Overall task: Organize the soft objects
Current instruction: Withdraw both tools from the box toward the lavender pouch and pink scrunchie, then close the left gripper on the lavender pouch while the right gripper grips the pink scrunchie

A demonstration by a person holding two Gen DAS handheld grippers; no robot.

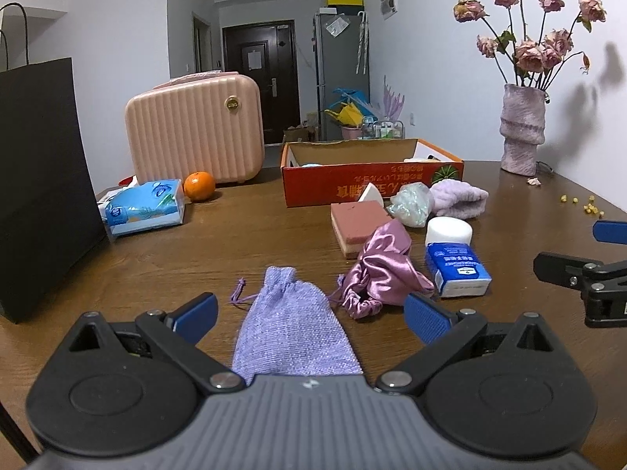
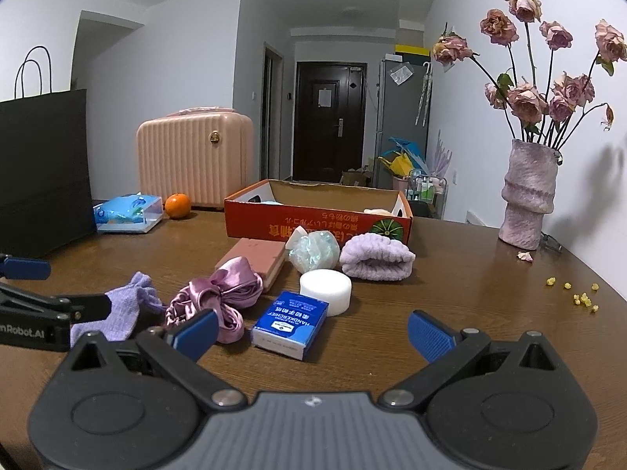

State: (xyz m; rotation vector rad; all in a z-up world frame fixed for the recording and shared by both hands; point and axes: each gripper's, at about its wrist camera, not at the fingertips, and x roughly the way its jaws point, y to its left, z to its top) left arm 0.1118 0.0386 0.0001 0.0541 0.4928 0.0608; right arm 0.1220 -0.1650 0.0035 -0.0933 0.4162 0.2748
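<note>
Soft things lay bunched on the brown table [image 1: 235,235] in front of the orange cardboard box [image 1: 368,186], which I judged to be where they were meant to go, since it stood open-topped right behind them with a few items already showing inside. The lilac drawstring pouch [image 1: 292,325] was nearest me, flat on the wood with its neck pointing away. Just beside it sat the shiny pink satin scrunchie [image 1: 382,270], and beyond that the pink sponge block [image 1: 358,227], a white round puff [image 1: 448,231], a crinkly pale-green mesh ball [image 1: 411,203] and a fuzzy lavender headband [image 1: 460,197], all close together. A blue tissue packet [image 1: 458,270] lay among them, touching the puff's near side.

My left gripper [image 1: 309,311] was spread wide, its blue pads on either side of the pouch, neither one pressing it; I held it low so the pouch ran between the fingers, ready for a pinch. It gripped nothing.

My right gripper [image 2: 313,331] was likewise wide apart and empty, hovering just short of the tissue packet, with the scrunchie by its left pad [image 2: 196,333]. I could not tell whether that pad touched the fabric.
</note>
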